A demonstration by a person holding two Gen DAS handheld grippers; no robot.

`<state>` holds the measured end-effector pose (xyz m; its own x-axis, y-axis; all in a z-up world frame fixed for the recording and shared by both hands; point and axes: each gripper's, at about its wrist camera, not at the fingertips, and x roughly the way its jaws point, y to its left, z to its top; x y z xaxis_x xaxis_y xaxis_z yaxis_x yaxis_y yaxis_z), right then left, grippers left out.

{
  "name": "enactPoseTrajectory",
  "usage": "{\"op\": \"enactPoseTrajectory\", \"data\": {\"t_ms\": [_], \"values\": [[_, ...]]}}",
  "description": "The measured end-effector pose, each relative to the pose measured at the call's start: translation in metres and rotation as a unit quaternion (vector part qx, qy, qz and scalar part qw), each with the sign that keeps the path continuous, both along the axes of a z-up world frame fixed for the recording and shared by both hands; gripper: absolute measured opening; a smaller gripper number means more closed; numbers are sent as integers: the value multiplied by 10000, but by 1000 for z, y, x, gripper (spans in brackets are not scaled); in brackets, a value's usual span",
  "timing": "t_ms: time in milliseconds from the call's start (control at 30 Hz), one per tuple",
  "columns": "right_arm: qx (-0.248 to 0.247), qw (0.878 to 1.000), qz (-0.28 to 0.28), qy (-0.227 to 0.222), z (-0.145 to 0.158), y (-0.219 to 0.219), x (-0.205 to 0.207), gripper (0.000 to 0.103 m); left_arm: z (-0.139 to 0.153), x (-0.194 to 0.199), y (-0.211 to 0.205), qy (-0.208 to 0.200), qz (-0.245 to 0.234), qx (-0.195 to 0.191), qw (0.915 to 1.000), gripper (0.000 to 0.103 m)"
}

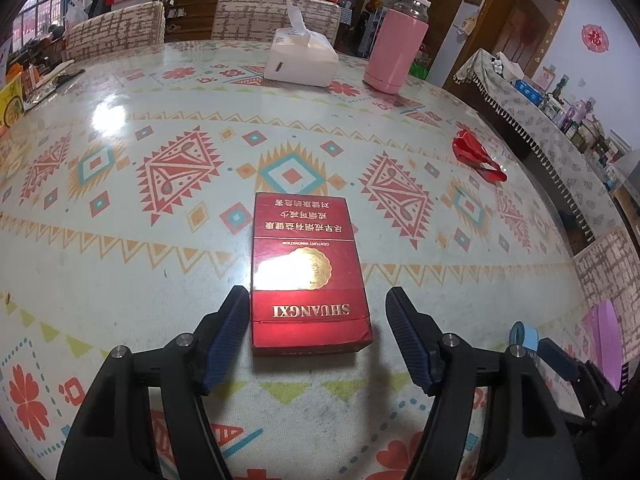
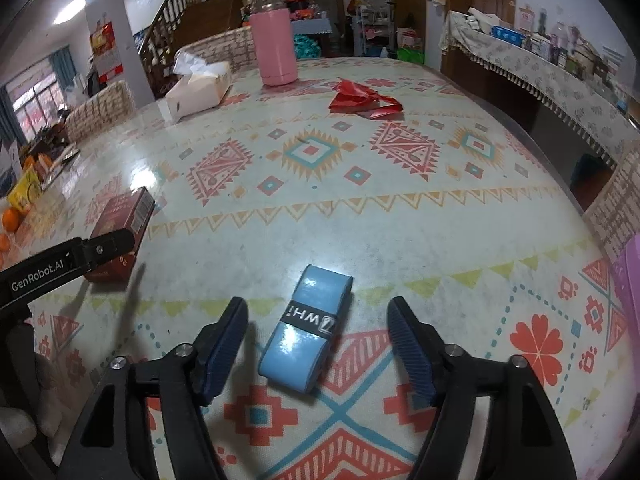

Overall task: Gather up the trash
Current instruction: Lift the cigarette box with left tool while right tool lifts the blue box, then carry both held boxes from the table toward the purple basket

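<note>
A red Shuangxi cigarette pack (image 1: pixel 308 276) lies flat on the patterned table, its near end between the fingers of my open left gripper (image 1: pixel 318 300). It also shows in the right wrist view (image 2: pixel 122 236), with the left gripper's finger (image 2: pixel 108 246) over it. A blue roll with a black band (image 2: pixel 308 328) lies flat between the fingers of my open right gripper (image 2: pixel 318 312); part of it shows in the left wrist view (image 1: pixel 524 336). A crumpled red wrapper (image 1: pixel 478 156) lies at the far right, and in the right wrist view (image 2: pixel 362 98) it lies far ahead.
A white tissue box (image 1: pixel 300 58) and a pink flask (image 1: pixel 396 46) stand at the table's far side. Chairs stand behind the table (image 1: pixel 276 12). A cluttered sideboard (image 1: pixel 560 120) runs along the right. Oranges and packets (image 2: pixel 20 200) sit at the left edge. A purple object (image 2: pixel 630 280) is at right.
</note>
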<state>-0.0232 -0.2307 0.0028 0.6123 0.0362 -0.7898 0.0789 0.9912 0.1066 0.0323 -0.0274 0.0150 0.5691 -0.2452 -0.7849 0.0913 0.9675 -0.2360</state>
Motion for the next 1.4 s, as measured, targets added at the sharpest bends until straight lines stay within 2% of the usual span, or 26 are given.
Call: {"op": "enactPoseTrajectory", "data": {"t_ms": [33, 233, 333, 567, 667, 733, 767, 867, 967, 1000, 1033, 1067, 1100, 1133, 1200, 1400], "values": [[-68, 9999, 109, 58, -1, 4, 3, 91, 0, 0, -1, -3, -5, 18, 10000, 70], [-208, 9988, 369, 226, -5, 13, 10, 102, 0, -1, 0, 17, 2, -54, 10000, 71], [-375, 9975, 496, 321, -7, 18, 12, 103, 0, -1, 0, 22, 5, -80, 10000, 71], [-368, 9959, 762, 309, -8, 15, 10, 103, 0, -1, 1, 36, -43, -158, 9999, 75], [-380, 9958, 770, 304, -8, 16, 10, 103, -1, 0, 1, 25, -155, -334, 9993, 84], [-374, 9957, 789, 299, -8, 16, 10, 103, -1, 0, -1, 15, -304, -482, 9984, 98], [-378, 9958, 784, 297, -7, 16, 9, 103, -2, 0, -2, 18, -367, -514, 9980, 101], [-391, 9960, 749, 292, -7, 16, 10, 103, -2, -1, -11, -16, -438, -284, 9986, 103], [-414, 9975, 530, 219, -5, 10, 6, 89, -1, -1, -10, 0, -405, -331, 9986, 103], [-433, 9978, 480, 173, -3, 9, 4, 75, -1, 0, -8, 7, -388, -385, 9985, 102], [-445, 9979, 452, 123, -1, 8, 1, 54, -1, 0, -5, 12, -355, -446, 9984, 97], [-445, 9980, 451, 75, 1, 5, -4, 45, 0, -1, -2, -5, -306, -459, 9985, 89], [-448, 9979, 462, 78, 2, 4, -6, 31, 1, -1, 0, -35, -242, -369, 9990, 61], [-449, 9979, 464, 85, 3, 3, -8, 29, 0, 0, 1, -20, -237, -368, 9990, 58], [-326, 9984, 456, 84, 3, -3, -14, 29, 0, -1, 4, -1, -276, -544, 9981, 58], [39, 9991, 390, -135, 12, -21, -38, 29, 0, 1, 8, 21, -252, -727, 9970, 58]]}}
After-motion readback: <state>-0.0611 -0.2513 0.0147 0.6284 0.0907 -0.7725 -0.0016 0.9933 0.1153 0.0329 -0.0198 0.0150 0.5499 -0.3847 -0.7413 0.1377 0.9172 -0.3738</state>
